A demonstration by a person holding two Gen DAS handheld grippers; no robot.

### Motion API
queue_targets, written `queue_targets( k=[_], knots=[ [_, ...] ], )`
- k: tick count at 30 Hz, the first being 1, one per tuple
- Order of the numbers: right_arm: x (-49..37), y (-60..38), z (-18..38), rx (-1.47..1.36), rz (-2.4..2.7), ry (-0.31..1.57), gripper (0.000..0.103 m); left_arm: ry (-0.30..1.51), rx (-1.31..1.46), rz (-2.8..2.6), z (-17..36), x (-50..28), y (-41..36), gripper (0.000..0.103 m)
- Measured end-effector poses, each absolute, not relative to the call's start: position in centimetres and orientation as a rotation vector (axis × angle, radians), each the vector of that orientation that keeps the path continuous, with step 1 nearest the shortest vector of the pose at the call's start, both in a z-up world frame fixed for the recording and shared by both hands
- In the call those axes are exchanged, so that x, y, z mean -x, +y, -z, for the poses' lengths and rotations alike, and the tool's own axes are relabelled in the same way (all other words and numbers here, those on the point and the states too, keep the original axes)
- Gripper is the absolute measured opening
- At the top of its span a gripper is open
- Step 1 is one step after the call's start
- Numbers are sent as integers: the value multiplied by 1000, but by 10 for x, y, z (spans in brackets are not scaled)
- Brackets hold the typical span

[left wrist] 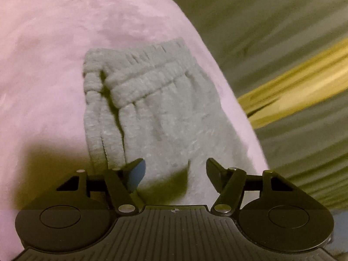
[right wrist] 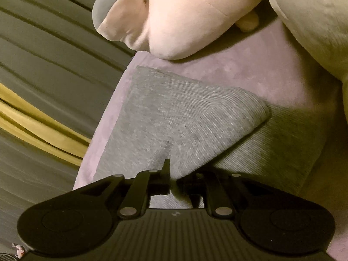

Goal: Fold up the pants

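Grey pants (left wrist: 152, 108): frame centre, lying on pink cover (left wrist: 43, 65), waistband uppermost. Left claw (left wrist: 175, 174): released, above fabric. Right claw (right wrist: 173, 174): clenched on pants fold. Plush toy (right wrist: 184, 17): top of frame.

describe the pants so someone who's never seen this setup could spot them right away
Start from the pink plush blanket that covers the surface. The pants lie on it near its edge, a grey knit bundle with a gathered ribbed waistband; the right gripper is shut on a lifted fold. Unlike the smooth cream plush toy nearby, they are heathered grey and ribbed.
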State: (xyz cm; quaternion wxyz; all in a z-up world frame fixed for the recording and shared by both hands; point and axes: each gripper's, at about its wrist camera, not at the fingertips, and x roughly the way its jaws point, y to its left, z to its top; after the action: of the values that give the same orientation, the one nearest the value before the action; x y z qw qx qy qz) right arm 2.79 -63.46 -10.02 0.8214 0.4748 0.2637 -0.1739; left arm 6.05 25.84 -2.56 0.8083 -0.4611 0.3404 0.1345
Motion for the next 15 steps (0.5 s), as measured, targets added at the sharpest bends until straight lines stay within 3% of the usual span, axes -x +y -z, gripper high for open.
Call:
queue_targets(
  k=[10,15],
  knots=[
    [-42,-629,99,-920,360,575,20,708,922,-320,33,-46,269,68],
    [-46,-627,96,-883,364,594,20,703,936,-324,38,-75,276,55]
  ],
)
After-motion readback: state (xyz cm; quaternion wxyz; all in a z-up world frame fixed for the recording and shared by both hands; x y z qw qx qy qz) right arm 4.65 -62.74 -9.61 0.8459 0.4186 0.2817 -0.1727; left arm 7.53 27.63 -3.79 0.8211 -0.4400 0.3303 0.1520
